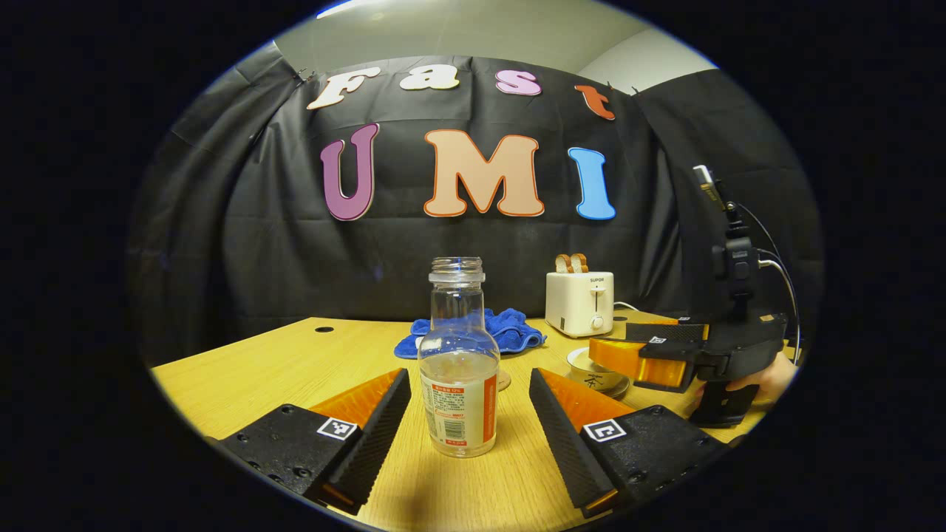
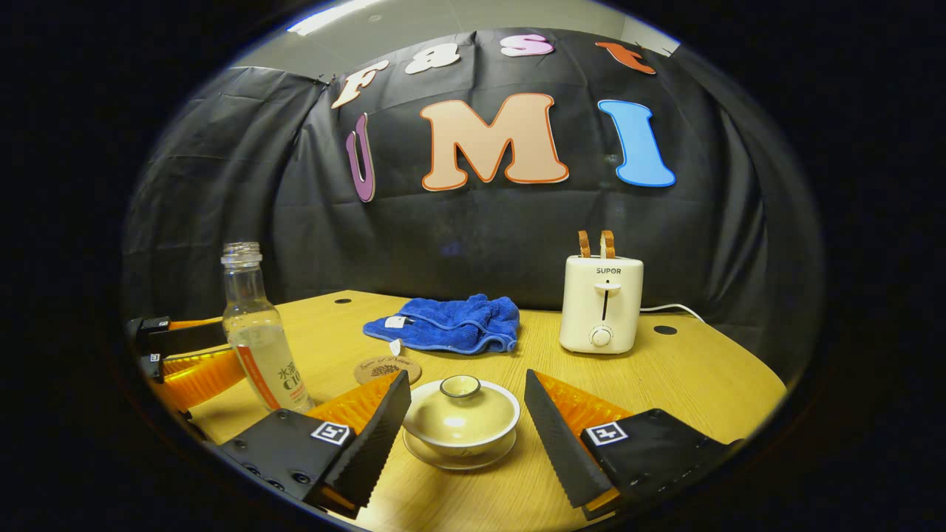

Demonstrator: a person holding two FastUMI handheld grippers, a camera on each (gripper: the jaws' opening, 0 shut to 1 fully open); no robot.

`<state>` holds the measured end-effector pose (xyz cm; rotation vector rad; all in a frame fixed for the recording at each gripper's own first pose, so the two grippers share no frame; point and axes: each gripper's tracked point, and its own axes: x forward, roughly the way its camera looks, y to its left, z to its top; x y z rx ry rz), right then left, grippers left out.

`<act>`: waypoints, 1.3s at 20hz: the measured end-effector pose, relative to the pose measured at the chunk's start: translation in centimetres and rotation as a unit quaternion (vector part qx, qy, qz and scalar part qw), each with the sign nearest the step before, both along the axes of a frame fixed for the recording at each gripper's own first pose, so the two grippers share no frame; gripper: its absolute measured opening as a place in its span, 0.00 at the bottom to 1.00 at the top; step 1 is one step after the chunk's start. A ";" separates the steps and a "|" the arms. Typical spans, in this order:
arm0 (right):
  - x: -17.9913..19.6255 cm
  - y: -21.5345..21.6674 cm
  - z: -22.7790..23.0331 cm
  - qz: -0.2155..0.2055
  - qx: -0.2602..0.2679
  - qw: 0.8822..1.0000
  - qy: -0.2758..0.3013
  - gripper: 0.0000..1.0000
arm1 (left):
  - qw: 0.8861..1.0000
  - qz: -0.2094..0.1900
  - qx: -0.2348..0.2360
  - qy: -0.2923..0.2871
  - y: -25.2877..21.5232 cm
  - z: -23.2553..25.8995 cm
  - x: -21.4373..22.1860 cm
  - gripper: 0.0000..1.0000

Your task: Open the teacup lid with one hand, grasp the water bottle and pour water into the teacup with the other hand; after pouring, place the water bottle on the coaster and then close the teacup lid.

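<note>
Both tongs gape, empty. Left gripper (image 1: 469, 414) straddles the uncapped bottle (image 1: 458, 369), untouched: smooth glass, likely slippery; grip the labelled belly. Right gripper (image 2: 467, 414) flanks the lidded teacup (image 2: 460, 421); fragile, pinch the knob (image 2: 460, 386).

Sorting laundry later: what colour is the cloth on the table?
Blue; the cloth shows best in the right gripper view.

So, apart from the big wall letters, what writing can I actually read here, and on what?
"SUPOR": on the front of the toaster.
Label on the water bottle: print too small to read.
Dark mark on the teacup: too small to tell.
Design on the coaster: blurred, unreadable.
</note>
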<state>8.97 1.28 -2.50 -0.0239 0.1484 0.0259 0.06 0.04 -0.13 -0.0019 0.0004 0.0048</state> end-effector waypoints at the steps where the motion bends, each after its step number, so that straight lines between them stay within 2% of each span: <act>1: 0.5 0.1 -0.1 -0.001 -0.005 1.000 0.003 0.94 | 1.000 0.000 0.000 0.000 0.0 0.0 0.0 0.94; 2: 0.9 0.2 -0.2 -0.002 -0.011 1.000 0.005 0.95 | 1.000 -0.002 0.000 0.000 0.0 0.1 0.1 0.94; 3: 1.3 0.2 -0.2 -0.001 -0.017 1.000 0.007 0.87 | 1.000 -0.002 0.000 0.000 -0.1 0.1 0.1 0.94; 4: 1.6 0.3 -0.5 -0.002 -0.024 1.000 0.012 0.85 | 1.000 -0.002 0.000 0.000 -0.1 0.0 0.0 0.94; 7: 1.9 0.6 -0.7 0.000 -0.038 0.999 0.020 0.67 | 1.000 -0.002 0.000 0.000 0.0 0.1 0.0 0.95; 9: 2.1 0.7 -0.7 0.001 -0.047 0.999 0.020 0.64 | 1.000 -0.002 0.000 0.000 -0.1 0.0 0.0 0.94; 12: 2.4 0.9 -0.5 0.002 -0.060 0.998 0.013 0.65 | 1.000 -0.002 0.000 0.000 -0.1 0.0 -0.1 0.92; 14: 2.4 0.8 -0.5 -0.003 -0.069 0.998 0.010 0.37 | 1.000 -0.002 0.000 0.000 -0.1 0.0 -0.1 0.94; 16: 2.4 0.6 -0.5 -0.008 -0.075 0.997 0.009 0.38 | 1.000 -0.002 0.000 0.001 -0.1 0.0 0.1 0.95; 17: 2.4 0.7 -0.5 -0.009 -0.076 0.997 0.009 0.31 | 1.000 -0.002 0.000 0.001 -0.1 0.0 0.0 0.95; 19: 2.2 0.4 -0.2 -0.015 -0.076 0.997 0.003 0.32 | 1.000 -0.006 0.000 0.000 -0.2 0.0 0.0 0.92; 26: 0.6 -1.2 1.1 -0.049 -0.051 0.997 -0.039 0.31 | 1.000 -0.018 0.001 -0.001 -0.6 0.0 0.2 0.94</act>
